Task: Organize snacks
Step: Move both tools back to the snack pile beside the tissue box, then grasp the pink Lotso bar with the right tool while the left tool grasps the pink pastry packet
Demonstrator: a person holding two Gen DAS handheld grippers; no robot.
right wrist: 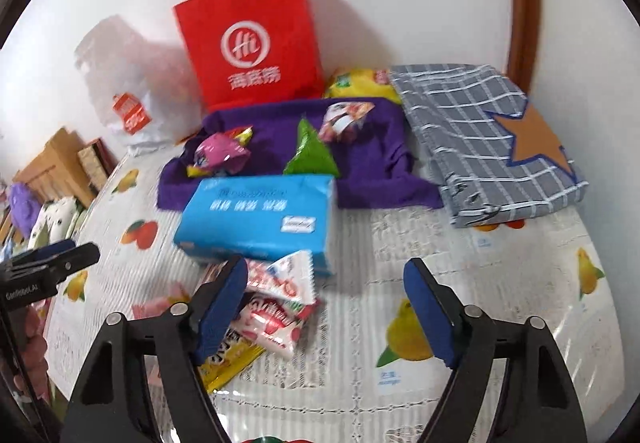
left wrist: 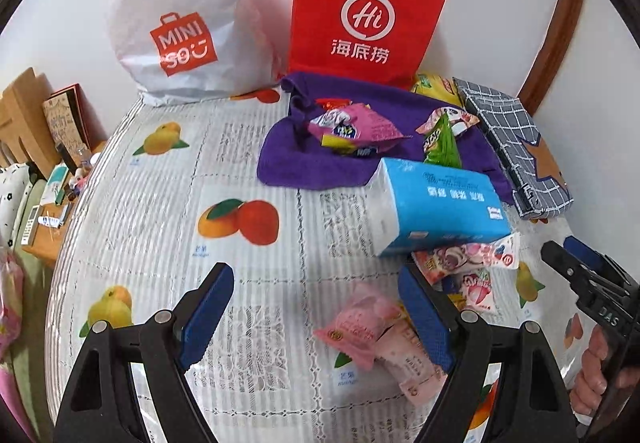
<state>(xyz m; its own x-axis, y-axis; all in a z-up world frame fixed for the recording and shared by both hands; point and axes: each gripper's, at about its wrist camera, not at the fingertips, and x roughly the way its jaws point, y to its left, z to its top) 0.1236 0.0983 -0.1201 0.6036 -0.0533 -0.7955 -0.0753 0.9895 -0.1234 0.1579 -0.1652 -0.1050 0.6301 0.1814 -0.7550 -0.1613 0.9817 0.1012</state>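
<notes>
Left wrist view: left gripper hanging wide, empty, over near pink foil snack packet.
Right gripper standing wide, empty, right of strawberry-print wrappers, likely approaching to collect.

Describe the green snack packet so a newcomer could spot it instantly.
Find the red paper bag against the wall; the purple cloth lies right in front of it. On that cloth sits the green packet, a pointed triangle, the only plain green wrapper among pink and white ones.
</notes>
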